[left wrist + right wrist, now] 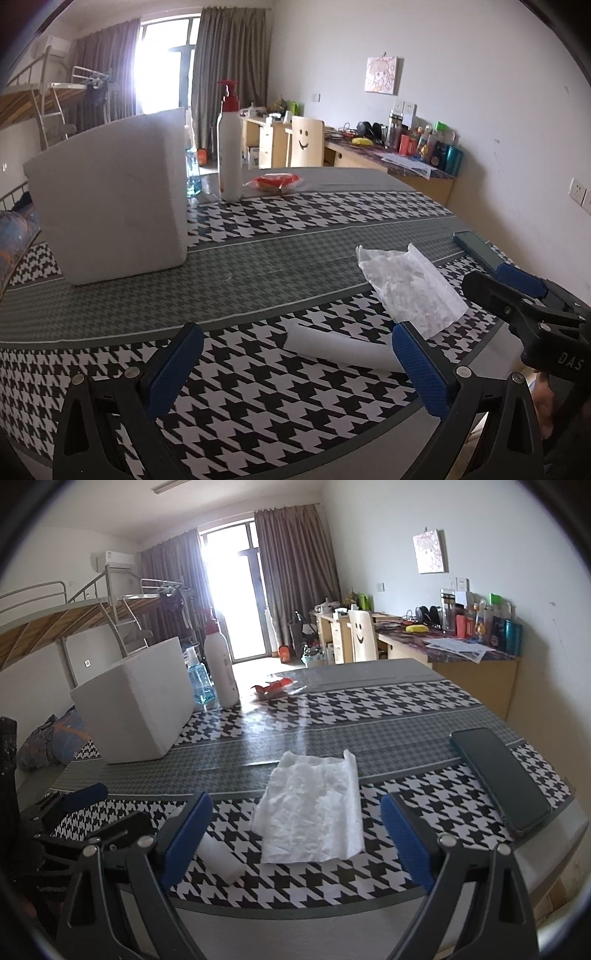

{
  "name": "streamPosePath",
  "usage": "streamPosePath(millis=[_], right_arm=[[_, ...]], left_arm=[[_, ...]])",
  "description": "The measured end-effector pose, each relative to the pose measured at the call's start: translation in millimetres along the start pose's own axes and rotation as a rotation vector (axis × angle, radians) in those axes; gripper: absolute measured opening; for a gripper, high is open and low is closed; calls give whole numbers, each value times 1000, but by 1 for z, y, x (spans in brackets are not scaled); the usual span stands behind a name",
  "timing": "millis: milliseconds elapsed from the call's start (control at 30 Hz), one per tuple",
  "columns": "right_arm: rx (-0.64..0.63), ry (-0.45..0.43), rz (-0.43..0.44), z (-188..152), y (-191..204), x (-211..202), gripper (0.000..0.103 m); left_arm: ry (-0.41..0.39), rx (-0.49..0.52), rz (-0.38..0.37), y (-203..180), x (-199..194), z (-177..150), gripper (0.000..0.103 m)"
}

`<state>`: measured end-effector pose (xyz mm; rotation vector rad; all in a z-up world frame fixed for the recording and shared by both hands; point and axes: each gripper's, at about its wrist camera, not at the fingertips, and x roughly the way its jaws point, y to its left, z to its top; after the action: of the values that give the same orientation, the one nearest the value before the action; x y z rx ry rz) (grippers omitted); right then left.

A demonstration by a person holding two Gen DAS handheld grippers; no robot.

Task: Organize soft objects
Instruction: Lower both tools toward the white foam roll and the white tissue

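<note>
A houndstooth-covered bench [332, 709] fills both views. A crumpled white tissue [314, 812] lies at lower centre of the right view, just ahead of the right gripper [295, 834], jaws apart and empty. A white roll [340, 349] lies beside it, between the left gripper's [295, 363] open jaws. A foam box [110, 199] stands upper left. Best to pinch the tissue's near edge low, avoiding the phone [498, 779].

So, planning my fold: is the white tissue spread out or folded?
Spread out: the white tissue lies as one crinkled sheet on the table, one edge curled up.
</note>
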<state>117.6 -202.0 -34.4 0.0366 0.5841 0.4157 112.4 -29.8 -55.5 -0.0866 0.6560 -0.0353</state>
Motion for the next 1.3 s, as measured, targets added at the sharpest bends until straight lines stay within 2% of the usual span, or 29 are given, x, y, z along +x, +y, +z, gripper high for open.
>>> streamPosePath(millis=[167, 467, 667, 1033, 1300], right_arm=[[1, 16, -4, -1, -2, 6, 95], [16, 38, -8, -2, -8, 14, 95], [47, 43, 59, -2, -11, 14, 95], [19, 64, 8, -4, -7, 24, 95], [6, 88, -19, -7, -8, 32, 95]], left_arm=[[18, -7, 5, 1, 9, 1, 102], [76, -5, -14, -1, 24, -1, 90], [109, -3, -36, -1, 30, -4, 86], [181, 33, -71, -9, 42, -7, 60], [192, 58, -64, -12, 49, -4, 59]])
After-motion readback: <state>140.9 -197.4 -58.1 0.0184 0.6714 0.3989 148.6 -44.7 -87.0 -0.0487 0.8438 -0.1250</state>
